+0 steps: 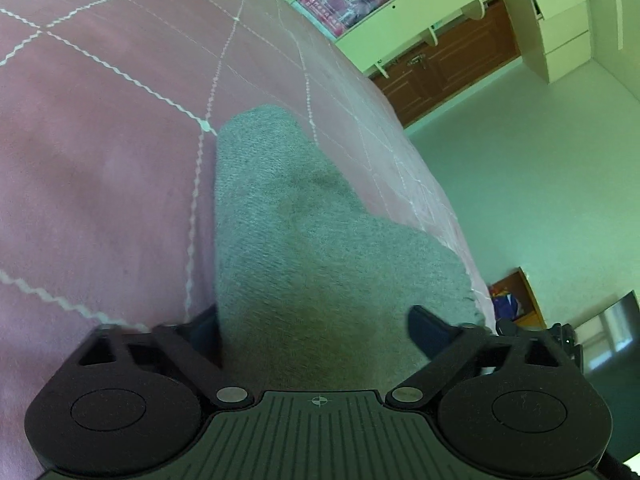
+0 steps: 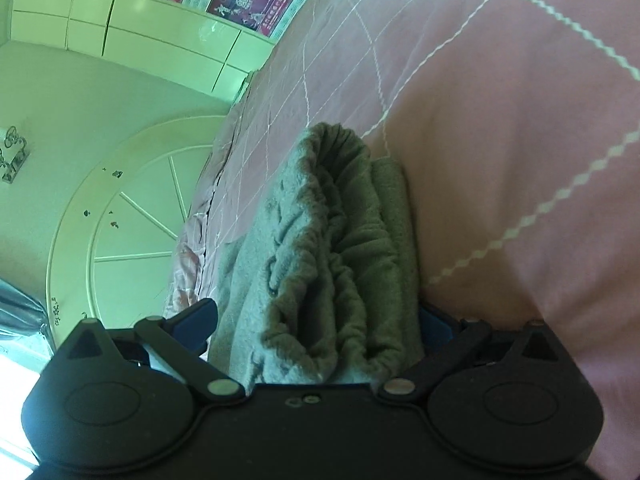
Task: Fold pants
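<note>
The grey knit pants lie folded on the pink quilted bedspread, close to its edge. My left gripper straddles the near end of the folded cloth. One fingertip rests over the fabric, the other is partly hidden at the cloth's left edge, and the cloth is not visibly pinched. In the right wrist view, the bunched elastic waistband of the pants fills the whole gap of my right gripper. Its left finger sits against the fabric and the other is half hidden behind it. Whether the pads press cannot be made out.
The bedspread drops off at the edge beside the pants to the pale floor. A white headboard with radial grooves lies beyond the bed. White cabinets and a brown wooden cupboard line the far wall.
</note>
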The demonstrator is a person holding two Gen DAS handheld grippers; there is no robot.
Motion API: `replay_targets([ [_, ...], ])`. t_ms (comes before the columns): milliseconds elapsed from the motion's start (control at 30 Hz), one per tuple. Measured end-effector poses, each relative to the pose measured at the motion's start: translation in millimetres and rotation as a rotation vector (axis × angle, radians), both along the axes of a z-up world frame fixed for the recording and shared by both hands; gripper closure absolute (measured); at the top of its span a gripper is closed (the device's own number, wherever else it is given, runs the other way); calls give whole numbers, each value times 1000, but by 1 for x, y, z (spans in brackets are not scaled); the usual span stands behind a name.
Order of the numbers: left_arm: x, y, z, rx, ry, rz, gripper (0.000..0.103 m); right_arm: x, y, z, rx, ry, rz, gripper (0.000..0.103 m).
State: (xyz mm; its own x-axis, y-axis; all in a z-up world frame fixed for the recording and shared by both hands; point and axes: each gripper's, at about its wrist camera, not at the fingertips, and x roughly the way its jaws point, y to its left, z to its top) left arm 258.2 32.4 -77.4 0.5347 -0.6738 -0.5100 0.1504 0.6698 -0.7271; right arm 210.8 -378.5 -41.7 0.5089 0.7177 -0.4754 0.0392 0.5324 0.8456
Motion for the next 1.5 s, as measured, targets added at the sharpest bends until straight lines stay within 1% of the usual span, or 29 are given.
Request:
replay_targets([
  [67, 5, 5, -6, -31, 19, 12, 30, 0, -3, -2, 13, 2, 7, 16],
  [133, 7, 6, -11, -75, 32, 16, 31, 1, -4, -4, 12, 10, 16, 25],
  [167, 9, 3, -12, -80, 33, 8, 31, 2, -4, -5, 14, 14, 22, 30],
  [233, 14, -4, -14, -97, 37, -3, 31, 5, -2, -5, 21, 13, 29, 32],
  [333, 20, -10, -21, -148, 51, 0, 31, 8, 5, -5, -5, 13, 45, 41],
  [367, 20, -13, -23, -158, 51, -5, 39, 9, 8, -3, -14, 5, 50, 46],
  [400, 21, -16, -25, -167, 58, -5, 60, 8, 9, -1, -15, -6, 56, 52],
  [433, 17, -17, -32, -191, 72, 5, 66, 8, 10, 2, -17, -22, 56, 54],
  [500, 13, -12, -36, -274, 39, 21, 77, 5, 11, 10, -3, -54, 53, 59],
  [567, 12, -9, -33, -347, 5, 30, 77, 9, 12, 21, 0, -97, 72, 61],
  [600, 15, -10, -27, -351, -15, 27, 77, 15, 14, 27, 3, -113, 83, 62],
  [733, 47, -4, -3, -335, -72, 40, 77, 59, 19, 45, 32, -148, 108, 62],
  [833, 89, 10, 14, -318, -113, 61, 77, 111, 31, 53, 43, -166, 132, 62],
  [933, 128, 28, 20, -288, -128, 95, 77, 168, 48, 49, 41, -171, 149, 62],
  [1000, 155, 46, 13, -252, -121, 124, 77, 200, 60, 35, 34, -156, 151, 62],
  [1067, 184, 56, 1, -161, -107, 162, 76, 230, 74, 14, -10, -138, 142, 61],
  [1100, 196, 61, -9, -93, -87, 203, 65, 242, 80, -2, -43, -116, 129, 55],
  [1133, 207, 60, -21, -8, -47, 237, 60, 248, 84, -20, -85, -91, 105, 52],
  [1167, 211, 58, -28, -9, -69, 233, 60, 245, 84, -31, -63, -144, 83, 55],
  [1200, 209, 57, -30, -19, -113, 240, 60, 239, 83, -34, -50, -211, 81, 55],
  [1233, 204, 55, -33, -16, -159, 234, 60, 233, 82, -36, -45, -248, 85, 55],
  [1267, 201, 56, -34, -30, -182, 229, 59, 230, 79, -37, -24, -256, 84, 54],
  [1300, 201, 60, -35, -70, -182, 224, 58, 229, 76, -37, -3, -246, 88, 54],
  [1333, 203, 68, -36, -118, -166, 221, 58, 229, 72, -36, 7, -228, 97, 54],
  [1367, 202, 72, -35, -136, -153, 220, 58, 226, 70, -32, -13, -221, 106, 53],
  [1400, 195, 75, -31, -124, -156, 222, 55, 221, 68, -26, -42, -225, 108, 50],
  [1433, 182, 78, -27, -81, -177, 233, 55, 209, 62, -22, -61, -238, 95, 47],
  [1467, 167, 79, -23, -36, -195, 239, 53, 195, 53, -18, -67, -247, 77, 39],
  [1500, 150, 82, -19, -5, -212, 239, 42, 178, 41, -15, -62, -250, 56, 34],
])
